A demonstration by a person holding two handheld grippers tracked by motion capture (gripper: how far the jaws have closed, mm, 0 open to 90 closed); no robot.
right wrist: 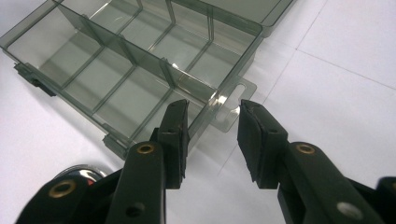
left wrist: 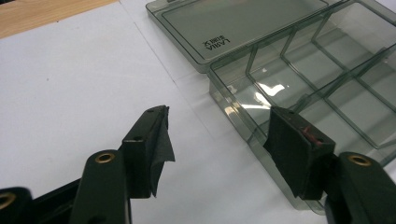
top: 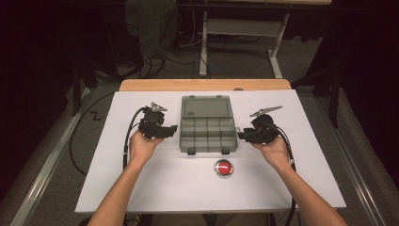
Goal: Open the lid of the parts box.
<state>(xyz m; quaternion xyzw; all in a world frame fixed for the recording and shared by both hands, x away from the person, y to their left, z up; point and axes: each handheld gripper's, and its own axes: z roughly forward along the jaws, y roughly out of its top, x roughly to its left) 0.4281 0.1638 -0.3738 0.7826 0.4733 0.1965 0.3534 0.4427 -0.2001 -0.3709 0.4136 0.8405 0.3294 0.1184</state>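
A smoky see-through compartment box (top: 208, 128) lies open mid-table, its lid (top: 205, 106) folded flat behind it and its compartments empty. My left gripper (top: 170, 128) is beside the box's left wall. In the left gripper view, the left gripper (left wrist: 219, 114) stands open, its right pad (left wrist: 294, 149) close against the box wall (left wrist: 233, 116). My right gripper (top: 241, 134) is at the box's right side. In the right gripper view, the right gripper (right wrist: 214, 106) is open, and the box's hang tab (right wrist: 236, 105) lies just ahead of the gap between the jaws.
A red push button (top: 224, 167) in a chrome ring sits on the white table top (top: 141, 183) in front of the box. A wooden strip (top: 205, 84) runs along the far edge. Beyond it are floor cables and a table frame (top: 244, 28).
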